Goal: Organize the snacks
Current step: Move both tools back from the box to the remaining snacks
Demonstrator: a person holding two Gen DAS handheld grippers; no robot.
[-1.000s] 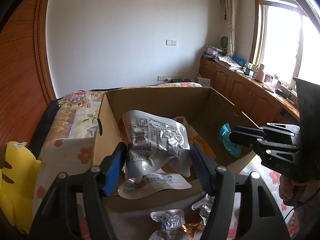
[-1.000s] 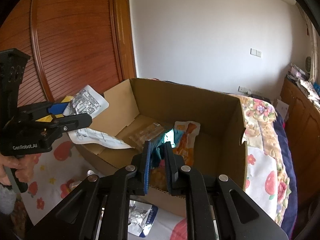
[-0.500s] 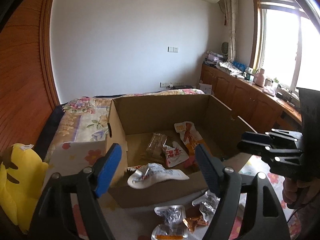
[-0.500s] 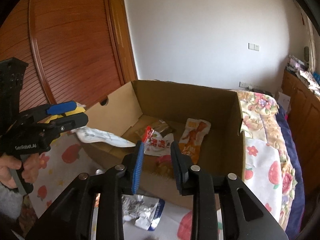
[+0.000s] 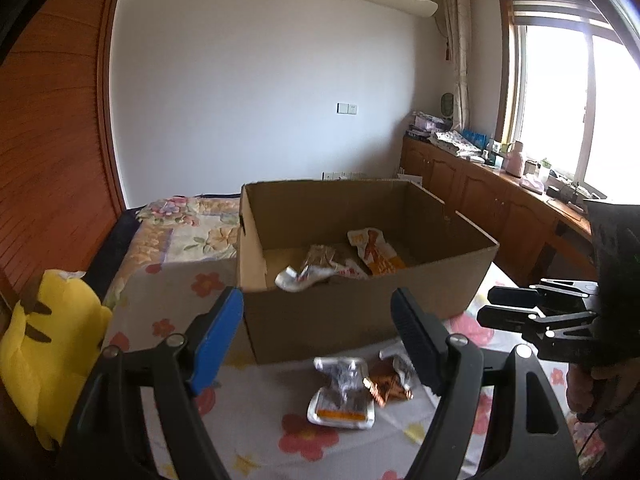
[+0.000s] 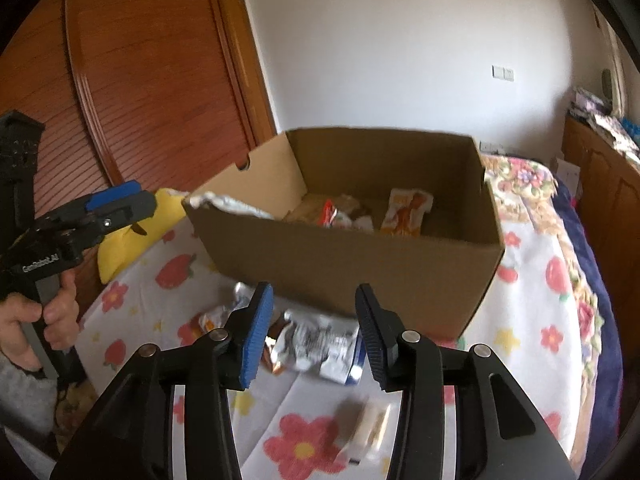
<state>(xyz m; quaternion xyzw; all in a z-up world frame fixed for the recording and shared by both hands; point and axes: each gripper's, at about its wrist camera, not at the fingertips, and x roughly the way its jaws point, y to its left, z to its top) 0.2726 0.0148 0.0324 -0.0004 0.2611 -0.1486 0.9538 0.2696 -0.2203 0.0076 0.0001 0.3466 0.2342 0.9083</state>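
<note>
Left claw (image 5: 318,334) wide, empty. Right claw (image 6: 314,334) wide, empty. Both sit above loose snack packets (image 6: 316,342) on the floral bedspread (image 5: 168,308), just before the cardboard box (image 6: 360,264). Several snacks (image 5: 374,252) lie inside the box.
</note>
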